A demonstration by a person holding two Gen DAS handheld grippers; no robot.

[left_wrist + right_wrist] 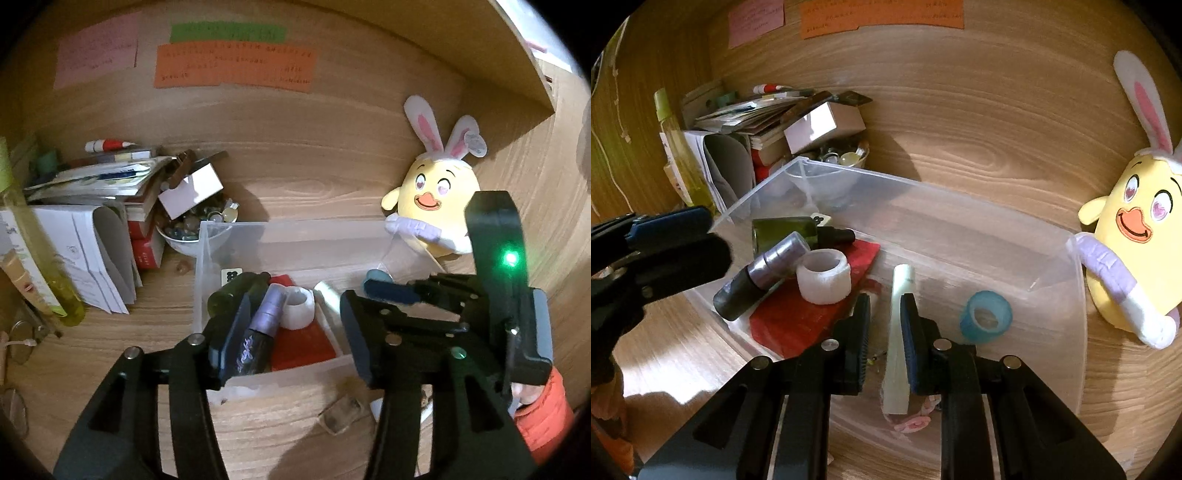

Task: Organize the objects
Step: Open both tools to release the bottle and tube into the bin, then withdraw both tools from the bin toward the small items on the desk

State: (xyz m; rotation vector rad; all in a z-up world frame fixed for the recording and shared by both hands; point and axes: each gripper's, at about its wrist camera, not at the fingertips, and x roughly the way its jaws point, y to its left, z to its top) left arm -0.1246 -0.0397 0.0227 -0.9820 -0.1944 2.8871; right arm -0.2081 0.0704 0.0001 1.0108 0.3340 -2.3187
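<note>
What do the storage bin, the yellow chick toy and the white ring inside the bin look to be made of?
Storage bin: clear, slightly frosted plastic, since the wood grain and the bowl show through its walls.
Yellow chick toy: soft plush fabric with a matte, fuzzy surface and printed or stitched face.
White ring: probably a roll of translucent white tape; its matte, slightly rough side suggests tape or fabric, but that stays open.

Two black handheld grippers, left gripper (pixel 291 332) and right gripper (pixel 884 332): angular linkage arms, silver rivets, ribbed dark-blue pads (pixel 911 334); green light glowing at three o'clock; orange ribbed sleeve (pixel 546 413).
</note>
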